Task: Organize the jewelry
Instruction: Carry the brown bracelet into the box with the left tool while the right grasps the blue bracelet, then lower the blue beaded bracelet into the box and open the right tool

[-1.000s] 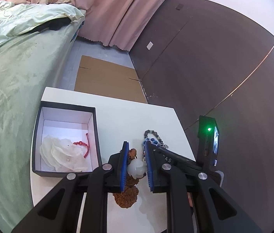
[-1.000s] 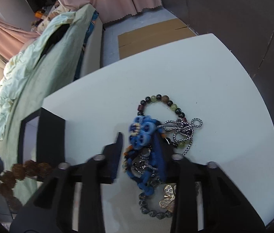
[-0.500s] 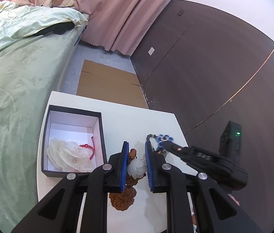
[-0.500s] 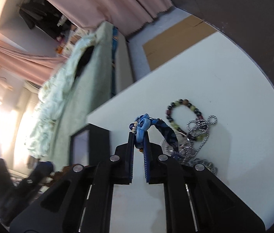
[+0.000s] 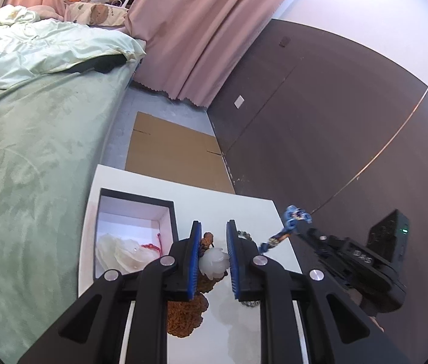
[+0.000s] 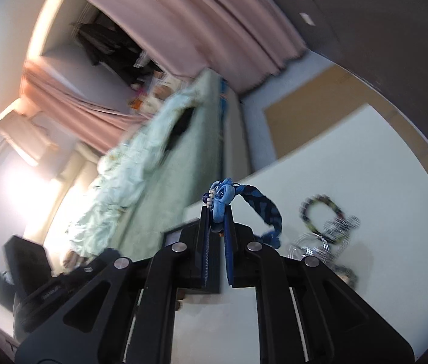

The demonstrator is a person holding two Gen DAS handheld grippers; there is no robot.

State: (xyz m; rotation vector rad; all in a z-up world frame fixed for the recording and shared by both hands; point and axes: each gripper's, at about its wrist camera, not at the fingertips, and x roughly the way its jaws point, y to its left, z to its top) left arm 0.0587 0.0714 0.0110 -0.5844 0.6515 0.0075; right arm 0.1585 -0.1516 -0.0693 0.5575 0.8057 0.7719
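Left gripper (image 5: 212, 242) clamped on white bead (image 5: 214, 263) of brown-bead strand above white table (image 5: 244, 209) beside black box (image 5: 136, 198); right gripper (image 6: 216, 212) pinching blue braided bracelet (image 6: 223, 197), lifted clear of the table.

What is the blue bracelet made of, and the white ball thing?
The blue bracelet looks like soft woven fabric or cord: matte, bending limply from the right gripper. The white ball in the left gripper seems polished stone or glass: milky, smooth.
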